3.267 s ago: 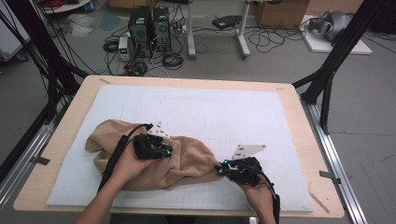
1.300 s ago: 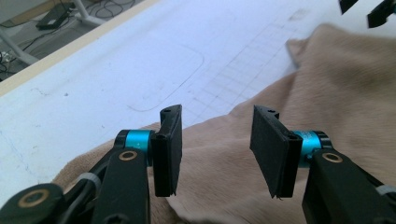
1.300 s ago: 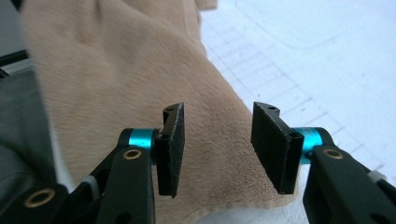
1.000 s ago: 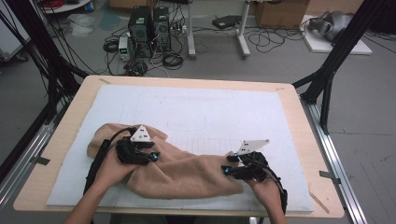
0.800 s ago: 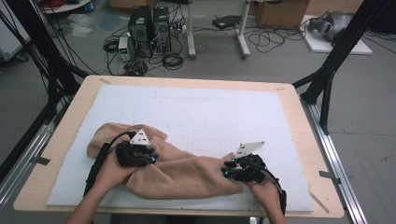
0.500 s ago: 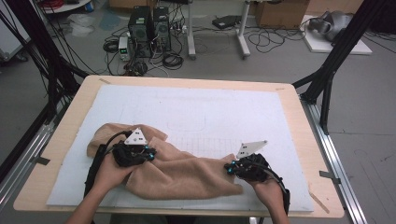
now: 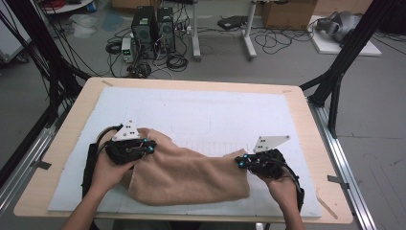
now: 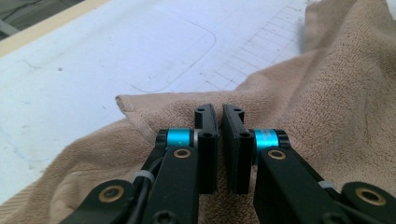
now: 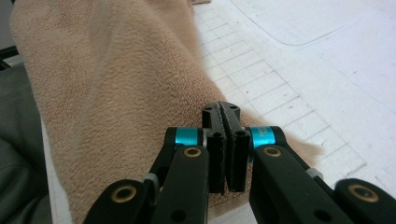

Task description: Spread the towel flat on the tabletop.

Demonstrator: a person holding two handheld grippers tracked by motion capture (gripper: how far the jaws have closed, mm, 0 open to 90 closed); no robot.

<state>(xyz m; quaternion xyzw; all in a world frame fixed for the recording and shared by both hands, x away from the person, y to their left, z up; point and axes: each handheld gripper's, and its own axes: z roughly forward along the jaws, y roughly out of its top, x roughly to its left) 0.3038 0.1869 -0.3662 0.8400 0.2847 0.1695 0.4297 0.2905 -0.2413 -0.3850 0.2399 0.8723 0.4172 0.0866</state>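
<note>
I have the tan towel (image 7: 186, 172) pinched at both ends: my left gripper (image 7: 146, 146) has its jaws clamped on the cloth near the towel's left end, and my right gripper (image 7: 242, 162) has its jaws pressed together on the towel's right corner. In the left gripper view (image 8: 219, 114) a narrow slit shows between the jaws, with terry cloth bunched under and behind them; in the right gripper view (image 9: 223, 114) they meet tight over the fabric edge. The towel lies rumpled on the white mat (image 7: 225, 110), towards the near edge of the worktop (image 7: 67, 143), its long axis running left to right between my two hands, roughly parallel to that near edge. Each gripper sits at its own end, so neither is nearer; the bulk of the cloth hangs between them and slightly towards me. I judge the next move turns on pulling both ends apart along that axis. The mat carries a printed grid and a rounded outline; I can read no writing or brand.
</note>
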